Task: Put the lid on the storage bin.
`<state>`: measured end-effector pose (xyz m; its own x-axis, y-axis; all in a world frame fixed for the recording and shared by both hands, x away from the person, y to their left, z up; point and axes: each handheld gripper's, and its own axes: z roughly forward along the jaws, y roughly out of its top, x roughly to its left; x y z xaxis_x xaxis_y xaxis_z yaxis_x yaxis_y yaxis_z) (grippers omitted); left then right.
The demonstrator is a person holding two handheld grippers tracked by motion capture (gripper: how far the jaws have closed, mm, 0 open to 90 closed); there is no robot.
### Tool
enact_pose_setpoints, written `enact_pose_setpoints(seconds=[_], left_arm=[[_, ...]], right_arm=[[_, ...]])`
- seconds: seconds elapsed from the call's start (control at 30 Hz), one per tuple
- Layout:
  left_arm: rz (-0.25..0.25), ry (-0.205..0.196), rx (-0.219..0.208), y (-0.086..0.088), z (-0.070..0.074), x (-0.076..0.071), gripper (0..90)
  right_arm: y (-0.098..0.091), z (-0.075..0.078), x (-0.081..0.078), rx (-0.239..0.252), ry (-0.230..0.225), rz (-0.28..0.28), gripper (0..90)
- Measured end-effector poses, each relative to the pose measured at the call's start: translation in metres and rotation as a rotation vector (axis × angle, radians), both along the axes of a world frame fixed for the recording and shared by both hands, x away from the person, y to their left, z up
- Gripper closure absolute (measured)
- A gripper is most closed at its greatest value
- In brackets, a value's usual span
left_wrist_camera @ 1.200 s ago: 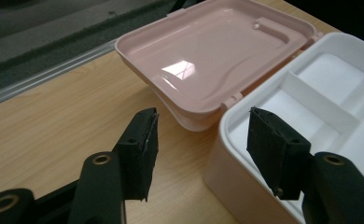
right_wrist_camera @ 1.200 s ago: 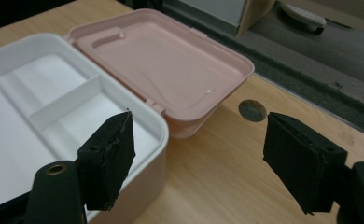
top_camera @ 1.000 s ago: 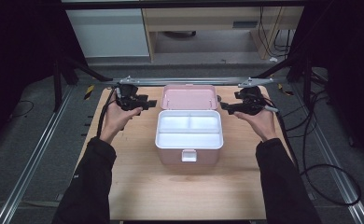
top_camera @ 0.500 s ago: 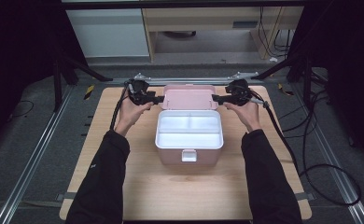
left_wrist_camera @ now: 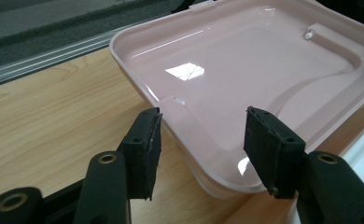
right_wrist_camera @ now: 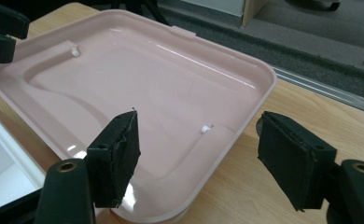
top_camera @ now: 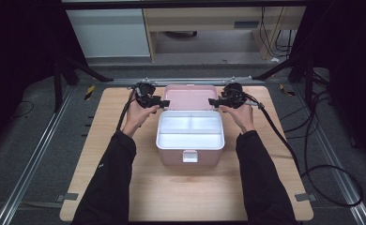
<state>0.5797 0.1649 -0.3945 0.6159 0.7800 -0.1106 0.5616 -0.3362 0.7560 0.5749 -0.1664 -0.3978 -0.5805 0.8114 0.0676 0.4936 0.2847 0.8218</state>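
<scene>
A pink box [top_camera: 190,156] stands mid-table with a white divided tray [top_camera: 190,133] in it. Its pink lid [top_camera: 190,97] lies folded back flat behind it. My left gripper [top_camera: 160,102] is at the lid's left edge. In the left gripper view, the left gripper [left_wrist_camera: 202,122] is open and the lid [left_wrist_camera: 245,60] rim lies between its pads. My right gripper [top_camera: 216,101] is at the lid's right edge. In the right gripper view, the right gripper [right_wrist_camera: 199,126] is open astride the lid [right_wrist_camera: 138,79] rim, and its jaws have just been closing.
The wooden table [top_camera: 101,140] has free room in front of and beside the box. A metal rail [top_camera: 125,80] runs along its far edge. Cables [top_camera: 312,154] trail off the right side. A cabinet [top_camera: 110,33] stands behind.
Both hands have moved inward and down from the table's far corners to the two side edges of the folded-back lid. The box has not moved.
</scene>
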Motion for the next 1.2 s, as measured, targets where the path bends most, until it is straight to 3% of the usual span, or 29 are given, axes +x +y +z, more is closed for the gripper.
enact_pose_setpoints(seconds=[0.13,0.27,0.47,0.77,0.97,1.03,1.2], left_arm=[[0.001,0.008,0.036,-0.004,-0.007,0.002,45.9],[0.012,0.025,0.005,-0.003,-0.01,0.005,45.2],[0.011,0.031,-0.008,-0.004,-0.015,0.009,43.8],[0.011,0.042,-0.028,-0.005,-0.021,0.014,40.4],[0.029,0.042,-0.041,-0.001,-0.016,0.012,48.7],[0.037,0.033,-0.068,0.001,-0.013,0.011,49.8],[0.035,-0.021,-0.124,0.005,0.001,0.007,52.2]], right_arm=[[0.003,-0.005,0.002,0.005,0.024,0.007,30.9],[0.004,-0.011,0.004,0.012,0.049,0.015,33.4],[0.002,-0.019,0.007,0.009,0.075,0.015,33.7],[0.0,-0.021,0.011,0.056,0.132,0.009,35.5],[-0.002,-0.018,0.01,0.072,0.118,0.005,38.7],[-0.003,-0.016,0.009,0.079,0.108,0.006,39.7],[-0.009,-0.004,0.005,0.146,0.061,0.006,40.2]])
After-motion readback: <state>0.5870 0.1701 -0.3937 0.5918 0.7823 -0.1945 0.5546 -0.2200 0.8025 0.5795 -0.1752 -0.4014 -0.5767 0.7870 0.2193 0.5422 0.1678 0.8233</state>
